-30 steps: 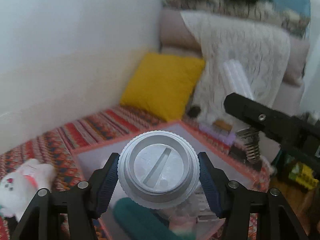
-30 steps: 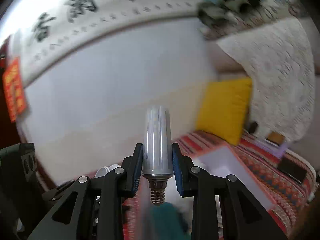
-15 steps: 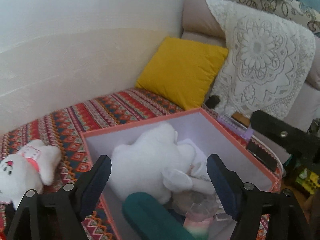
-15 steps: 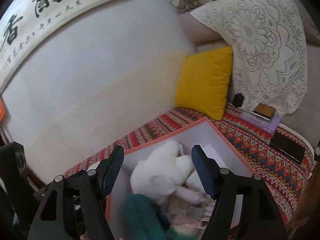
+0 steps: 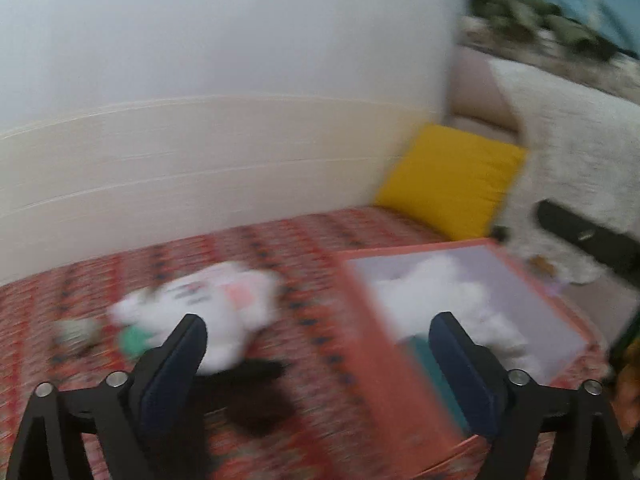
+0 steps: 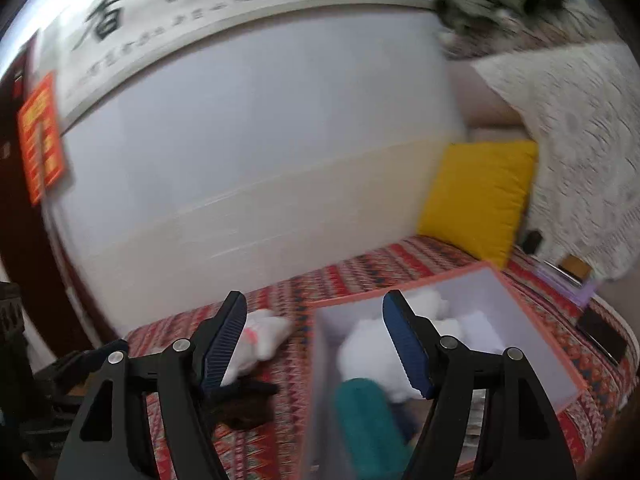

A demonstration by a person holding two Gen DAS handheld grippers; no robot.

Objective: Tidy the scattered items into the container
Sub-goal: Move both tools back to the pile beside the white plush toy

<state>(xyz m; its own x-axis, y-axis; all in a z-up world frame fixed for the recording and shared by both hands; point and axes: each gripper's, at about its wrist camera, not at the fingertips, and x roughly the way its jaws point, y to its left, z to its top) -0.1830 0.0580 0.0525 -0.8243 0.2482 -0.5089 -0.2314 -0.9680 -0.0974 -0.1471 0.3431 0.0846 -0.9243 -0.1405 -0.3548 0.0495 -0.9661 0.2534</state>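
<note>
Looks like a home living room: a sofa draped with a lace cover, a yellow cushion, a patterned red blanket, a calligraphy scroll on the wall, plus stuffed toys.

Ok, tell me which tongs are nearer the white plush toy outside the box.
Left. The left tongs face the white plush toy closely; the right tongs sit farther off, by the box.

Large brush character 香 on the calligraphy scroll; other writing too blurred
</note>
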